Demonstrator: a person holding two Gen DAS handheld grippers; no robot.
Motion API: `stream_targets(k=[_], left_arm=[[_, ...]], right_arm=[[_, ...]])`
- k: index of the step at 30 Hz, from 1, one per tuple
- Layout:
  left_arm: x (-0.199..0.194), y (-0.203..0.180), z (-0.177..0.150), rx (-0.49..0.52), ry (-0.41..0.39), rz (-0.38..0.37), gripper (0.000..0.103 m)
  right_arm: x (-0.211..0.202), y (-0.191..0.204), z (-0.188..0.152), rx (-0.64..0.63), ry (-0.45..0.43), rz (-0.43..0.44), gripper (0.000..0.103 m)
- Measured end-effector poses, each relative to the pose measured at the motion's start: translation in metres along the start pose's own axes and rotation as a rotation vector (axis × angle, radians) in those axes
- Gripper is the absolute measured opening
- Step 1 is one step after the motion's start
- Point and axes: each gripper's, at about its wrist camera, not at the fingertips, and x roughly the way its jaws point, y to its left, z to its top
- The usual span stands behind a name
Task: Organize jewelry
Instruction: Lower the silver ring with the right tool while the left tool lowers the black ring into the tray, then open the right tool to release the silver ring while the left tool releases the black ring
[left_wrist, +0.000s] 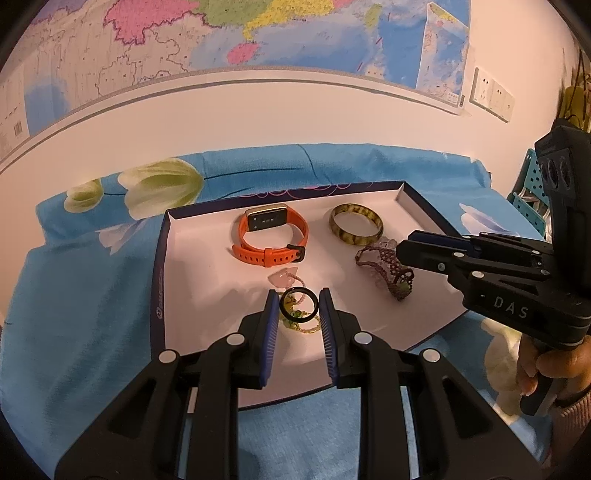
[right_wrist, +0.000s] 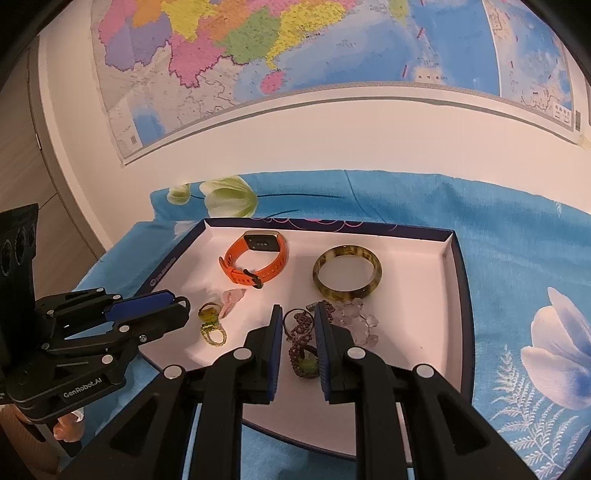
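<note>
so you're working over the white-lined tray (left_wrist: 192, 258) on the blue flowered cloth (left_wrist: 81, 295), with everything already inside it: the orange watch (left_wrist: 273, 236) at the far left, the mottled bangle (left_wrist: 356, 229) at the far right, the dark beaded bracelet (right_wrist: 303, 347) near right beside a clear bead string (right_wrist: 360, 321), and the yellow-green chain (right_wrist: 210, 325) and pink charm (right_wrist: 232, 297) near left

your left gripper (left_wrist: 297, 306) is clamped on a small black ring (left_wrist: 298, 305), pads against its sides, held just above the chain. your right gripper (right_wrist: 297, 321) has its jaws narrowed on either side of the beaded bracelet; i cannot tell if the pads actually bite

this looks like the placing step. next you'd want a bare patch of tray for the ring, clear of the chain, before letting go
</note>
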Motion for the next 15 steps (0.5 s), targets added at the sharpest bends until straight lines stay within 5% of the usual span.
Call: stream_targets(k=[15], left_arm=[[0.0062, 0.0045, -0.0026, -0.019, 0.01, 0.01, 0.029]], right_arm=[[0.0033, -0.0017, -0.0002, 0.001, 0.004, -0.007, 0.016]])
